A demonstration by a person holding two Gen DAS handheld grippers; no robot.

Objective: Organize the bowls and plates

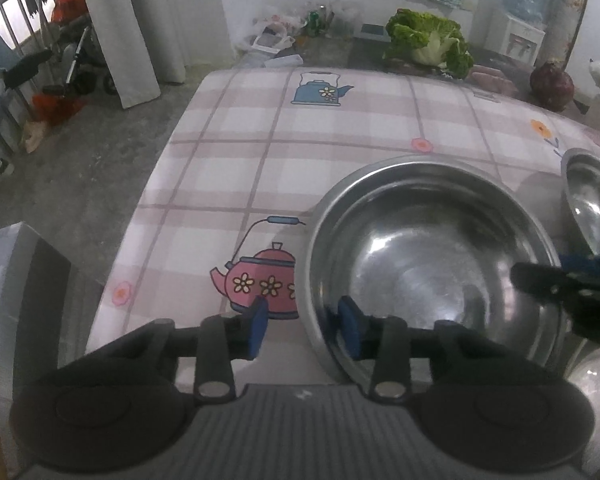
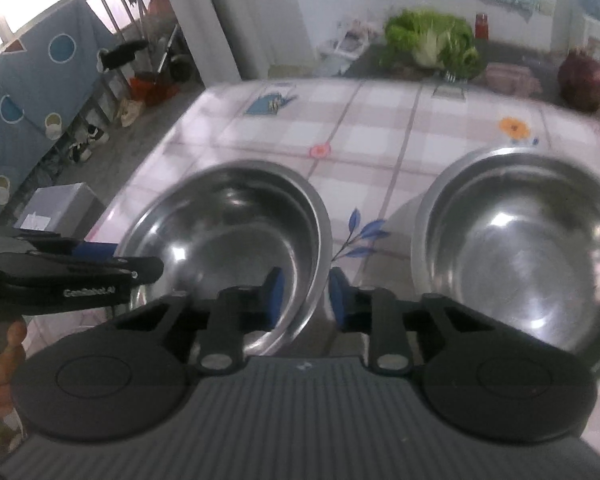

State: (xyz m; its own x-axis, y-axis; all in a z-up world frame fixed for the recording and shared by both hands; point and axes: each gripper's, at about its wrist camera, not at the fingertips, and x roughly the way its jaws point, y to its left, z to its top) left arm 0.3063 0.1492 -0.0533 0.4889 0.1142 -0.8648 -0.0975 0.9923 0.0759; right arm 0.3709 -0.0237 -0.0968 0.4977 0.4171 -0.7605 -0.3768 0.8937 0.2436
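Left tool [image 1: 304,326], right tool [image 2: 302,298] each straddle, pinch stacked bowls' [image 2: 228,216] opposite rims.

My left gripper [image 1: 304,330] shows a grey ribbed body, two round black housings, black linkage arms each pinned with a silver screw, and blue pads [image 1: 260,326] on the fingers. My right gripper [image 2: 302,298] is built the same, with blue pads [image 2: 275,294]. Left of the right gripper's body, the other unit's black side carries small white lettering, blurred, beside a bare hand [image 2: 0,372].
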